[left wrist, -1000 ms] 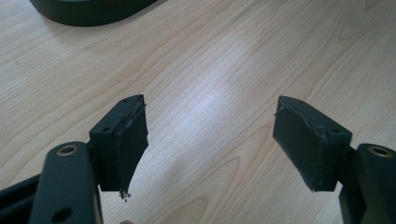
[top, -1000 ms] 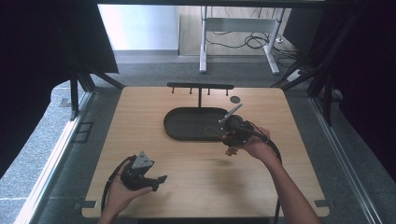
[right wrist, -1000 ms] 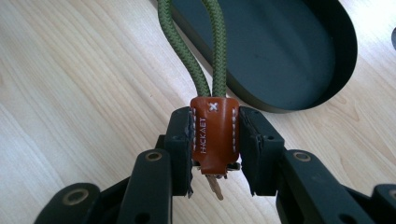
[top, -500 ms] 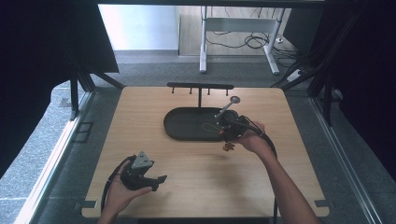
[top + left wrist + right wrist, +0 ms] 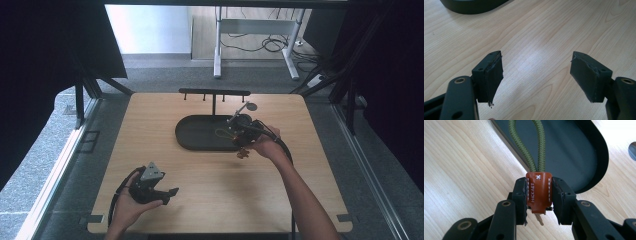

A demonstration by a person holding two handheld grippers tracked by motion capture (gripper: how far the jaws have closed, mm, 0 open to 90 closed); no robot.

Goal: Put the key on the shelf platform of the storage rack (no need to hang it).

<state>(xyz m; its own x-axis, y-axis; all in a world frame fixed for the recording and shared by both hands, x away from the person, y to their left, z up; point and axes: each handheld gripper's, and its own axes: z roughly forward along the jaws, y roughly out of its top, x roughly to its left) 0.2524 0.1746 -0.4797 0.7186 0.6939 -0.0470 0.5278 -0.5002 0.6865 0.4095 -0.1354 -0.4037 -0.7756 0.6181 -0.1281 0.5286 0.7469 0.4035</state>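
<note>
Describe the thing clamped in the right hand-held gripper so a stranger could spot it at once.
Find the dark oval tray mid-table; at its right end sits the right hand-held gripper. Between its jaws is a key fob: a brown leather tab with white stitching and an olive-green cord loop.

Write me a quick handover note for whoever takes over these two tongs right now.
Right tongs: shut on the brown leather tab of a keychain; its green cord loop reaches over the black oval tray.
Left tongs: open, holding nothing, over bare wood near the table's front left.
Black hook rack: stands behind the tray, hooks look free.
Done: keychain gripped.
Left: probably hanging the loop on a hook, though that is a guess.
</note>
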